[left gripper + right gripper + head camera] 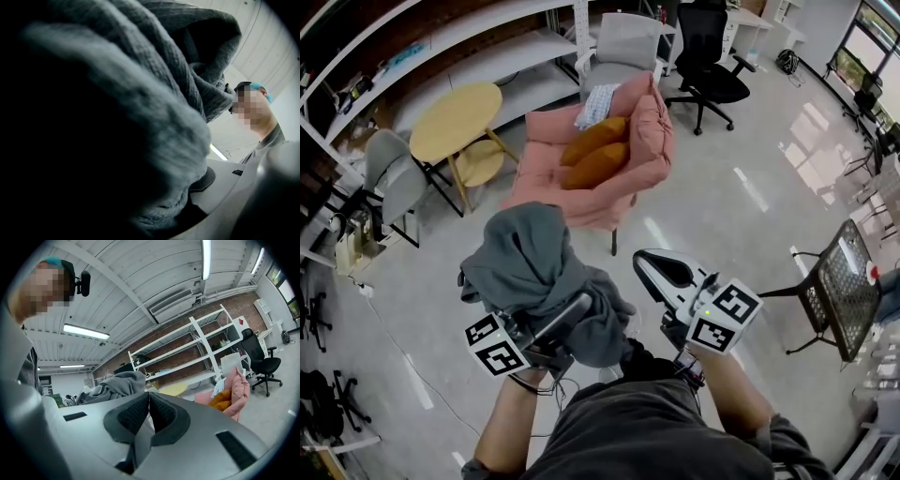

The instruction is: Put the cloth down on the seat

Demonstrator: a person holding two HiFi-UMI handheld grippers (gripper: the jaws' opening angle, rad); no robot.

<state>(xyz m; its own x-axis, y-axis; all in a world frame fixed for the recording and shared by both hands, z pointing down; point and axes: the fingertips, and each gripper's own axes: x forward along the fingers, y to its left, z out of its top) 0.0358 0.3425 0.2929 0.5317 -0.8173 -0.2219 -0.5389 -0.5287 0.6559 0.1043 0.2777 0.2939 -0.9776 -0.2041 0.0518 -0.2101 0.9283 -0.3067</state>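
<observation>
Head view: crumpled grey knit cloth [532, 267] seemingly clamped by left tool [566, 319]

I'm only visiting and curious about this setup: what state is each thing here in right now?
cloth: bunched up, held off the floor.
left gripper: jaws shut on the cloth.
right gripper: jaws together, empty.
armchair: upright, not yet holding the cloth.
cushions: lying on the armchair.
checked towel: draped on the armchair's back.

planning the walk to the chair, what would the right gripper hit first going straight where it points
Nothing near. The right gripper, shut and empty, seems aimed at the yellow round table, with the pink chair right of that line, though depth is unclear.
</observation>
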